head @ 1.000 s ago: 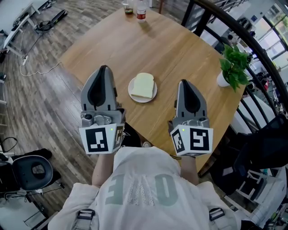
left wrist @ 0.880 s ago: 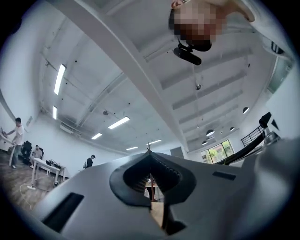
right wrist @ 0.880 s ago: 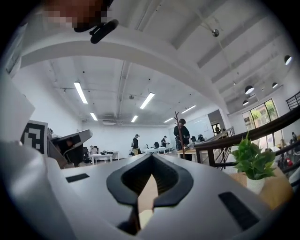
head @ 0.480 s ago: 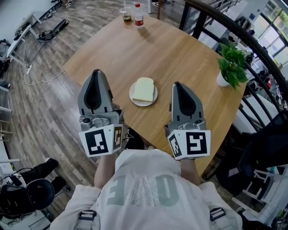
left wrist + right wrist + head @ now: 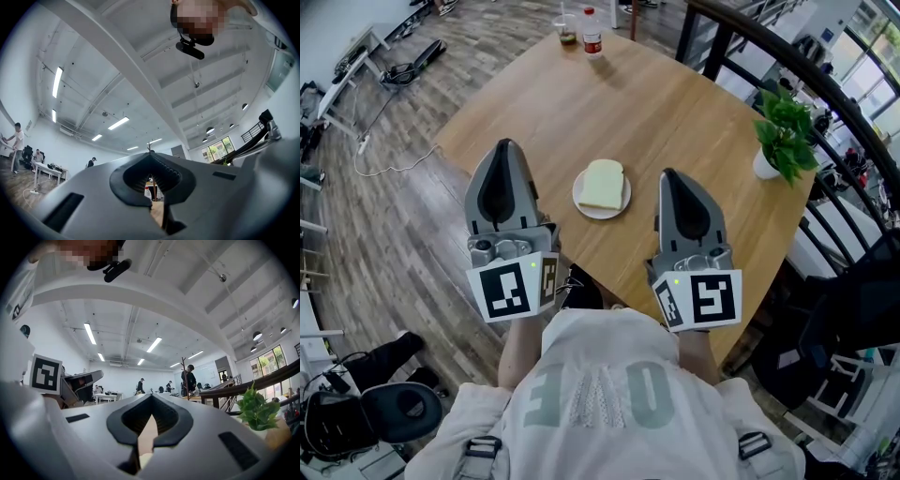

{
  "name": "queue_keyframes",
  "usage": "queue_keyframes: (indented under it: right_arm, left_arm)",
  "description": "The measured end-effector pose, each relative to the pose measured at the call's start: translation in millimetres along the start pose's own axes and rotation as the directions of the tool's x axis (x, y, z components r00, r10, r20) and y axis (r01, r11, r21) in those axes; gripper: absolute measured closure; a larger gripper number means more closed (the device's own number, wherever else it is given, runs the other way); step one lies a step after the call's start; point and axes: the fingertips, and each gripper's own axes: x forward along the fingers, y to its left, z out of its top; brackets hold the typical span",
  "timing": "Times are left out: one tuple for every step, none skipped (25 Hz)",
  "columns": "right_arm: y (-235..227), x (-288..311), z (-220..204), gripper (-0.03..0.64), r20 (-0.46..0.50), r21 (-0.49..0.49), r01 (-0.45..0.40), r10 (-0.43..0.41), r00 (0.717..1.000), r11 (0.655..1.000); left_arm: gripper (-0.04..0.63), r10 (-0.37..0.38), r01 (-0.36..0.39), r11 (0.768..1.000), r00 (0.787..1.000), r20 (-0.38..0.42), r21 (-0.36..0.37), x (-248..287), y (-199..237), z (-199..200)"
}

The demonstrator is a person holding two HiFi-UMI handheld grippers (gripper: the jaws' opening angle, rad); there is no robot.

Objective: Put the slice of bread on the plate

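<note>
Holding both tools up in front of the chest, the person has the left hand-held gripper [image 5: 508, 148] and the right hand-held gripper [image 5: 673, 176] closed, tips together, nothing caught in either. Both sit short of the plate [image 5: 584, 205], one on each side and apart from it.

Just past them, near the close corner of the worktop [image 5: 675, 103], the slice of bread [image 5: 602, 184] lies flat on the plate, one edge hanging a bit over the rim. So, as I read it, the job's done: bread's on, nothing's left but to stand clear. No sign either tool needs to go back in.

Further out: a potted plant [image 5: 786, 131] at the right edge by the dark railing [image 5: 825, 84], and a bottle [image 5: 593, 34] w/ a cup [image 5: 567, 28] at the far corner.

Views differ a lot. Only the head view shows bread and plate; both gripper views tilt up, so it's mostly ceiling, light strips [image 5: 57, 82] and people [image 5: 189, 376] at far desks, none of which the head view gives. The right gripper view also catches the plant beside it and a sliver of wood through its jaw slit. The gripper views are what confirm the jaws are empty.
</note>
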Motion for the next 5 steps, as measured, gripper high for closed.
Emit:
queue_keyframes:
  right_arm:
    - [1.5, -0.7, 1.4, 0.6, 0.006, 0.005, -0.008, 0.008, 1.0, 1.0]
    - [3.2, -1.2, 2.8, 0.6, 0.012, 0.011, -0.018, 0.018, 1.0, 1.0]
    - [5.2, -1.8, 4.2, 0.6, 0.019, 0.018, -0.03, 0.03, 0.999, 0.999]
    - [7.3, -2.4, 5.5, 0.6, 0.025, 0.026, -0.042, 0.042, 0.999, 0.999]
    - [9.4, -2.9, 6.8, 0.6, 0.03, 0.033, -0.055, 0.054, 0.998, 0.998]
  left_arm:
    - [0.588, 0.0, 0.0, 1.0, 1.0, 0.001, 0.003, -0.2, 0.1, 1.1]
    - [0.588, 0.0, 0.0, 1.0, 1.0, 0.002, 0.006, -0.3, -0.1, 2.0]
    - [0.588, -0.001, 0.001, 1.0, 1.0, 0.001, 0.009, -0.5, -0.4, 2.5]
    - [0.588, -0.001, 0.001, 1.0, 1.0, 0.0, 0.013, -0.8, -0.7, 2.9]
    - [0.588, -0.002, 0.002, 1.0, 1.0, -0.001, 0.017, -1.1, -0.9, 3.3]
